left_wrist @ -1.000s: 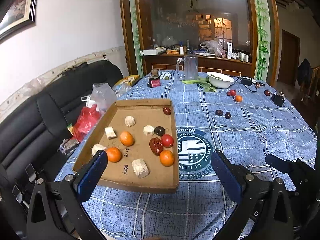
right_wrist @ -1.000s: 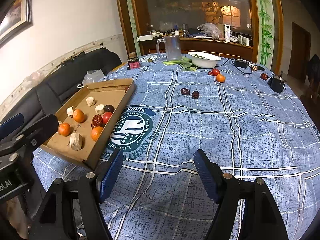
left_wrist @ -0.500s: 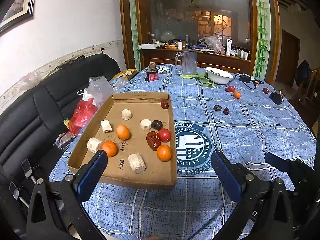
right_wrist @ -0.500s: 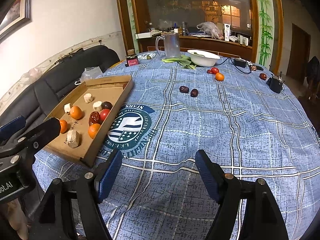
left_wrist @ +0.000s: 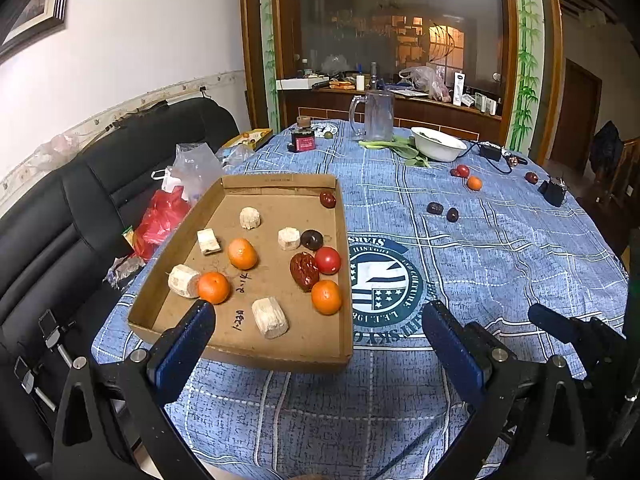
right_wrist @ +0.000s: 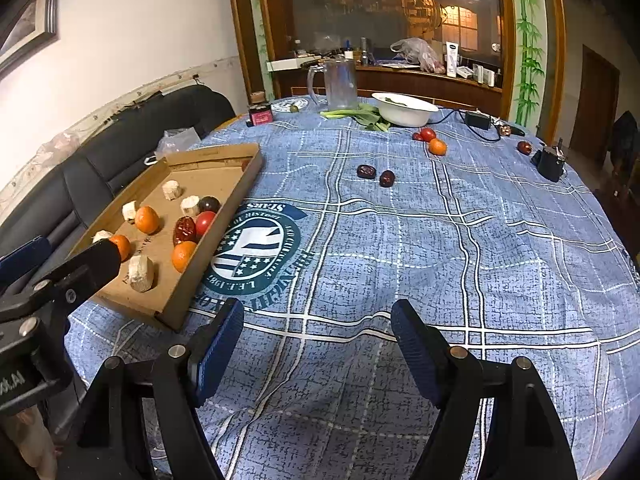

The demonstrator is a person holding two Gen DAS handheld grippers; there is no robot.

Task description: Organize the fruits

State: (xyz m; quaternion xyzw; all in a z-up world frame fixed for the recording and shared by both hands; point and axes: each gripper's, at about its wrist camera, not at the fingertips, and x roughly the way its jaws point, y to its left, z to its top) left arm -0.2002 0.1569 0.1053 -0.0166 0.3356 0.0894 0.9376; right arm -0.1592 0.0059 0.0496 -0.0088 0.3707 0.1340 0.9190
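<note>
A shallow cardboard tray (left_wrist: 344, 280) with low folded walls sits on the left part of a blue plaid tablecloth (left_wrist: 500, 264), beside its round printed emblem (left_wrist: 380, 276). Inside lie three smooth orange tangerines (left_wrist: 242, 254), a glossy red tomato (left_wrist: 328, 260), a wrinkled red date (left_wrist: 304, 271), a dark round fruit (left_wrist: 312, 239) and several pale, rough cylindrical chunks (left_wrist: 270, 317), possibly cut sugarcane. Two more dark dates (right_wrist: 365, 171) lie loose mid-table, well apart from the tray; a tomato and tangerine (right_wrist: 437, 147) sit near the white bowl (right_wrist: 404, 109). The left gripper (left_wrist: 316, 344) and right gripper (right_wrist: 318, 344) both hover with jaws spread wide, holding nothing. Compared with a second ago, both cameras have pulled back slightly, so the tray's near edge shows more fully.
</note>
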